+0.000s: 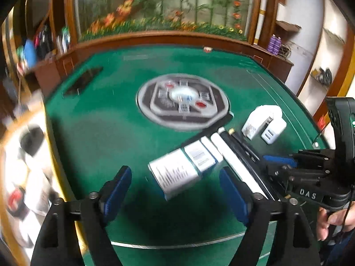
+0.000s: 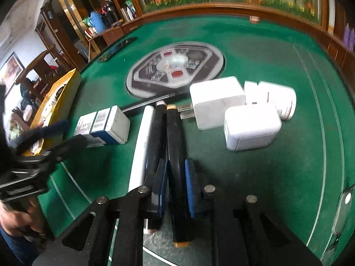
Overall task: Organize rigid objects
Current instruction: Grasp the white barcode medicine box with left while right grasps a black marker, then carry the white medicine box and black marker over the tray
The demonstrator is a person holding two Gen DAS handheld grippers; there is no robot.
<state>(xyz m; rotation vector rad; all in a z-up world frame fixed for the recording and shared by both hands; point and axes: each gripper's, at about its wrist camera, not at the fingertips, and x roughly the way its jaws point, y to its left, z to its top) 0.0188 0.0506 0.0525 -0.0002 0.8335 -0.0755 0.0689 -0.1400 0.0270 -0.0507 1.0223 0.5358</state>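
Note:
My right gripper (image 2: 175, 173) is shut on a black tube with gold ends (image 2: 174, 137) that lies on the green table (image 2: 277, 166). Beside it lie a second black tube (image 2: 158, 133) and a white tube (image 2: 143, 141). A small blue and white box (image 2: 104, 125) lies to their left; it also shows in the left wrist view (image 1: 184, 168). My left gripper (image 1: 175, 190) is open and empty, just above and before that box. Two white chargers (image 2: 216, 103) (image 2: 250, 127) and a white bottle (image 2: 279, 99) lie to the right.
A yellow-rimmed box (image 2: 56, 102) holding several items stands at the table's left edge. A round control panel (image 2: 175, 67) sits in the table's middle. A wooden ledge (image 2: 221, 7) with painted flowers runs behind. The right gripper's body (image 1: 315, 173) shows at the right of the left view.

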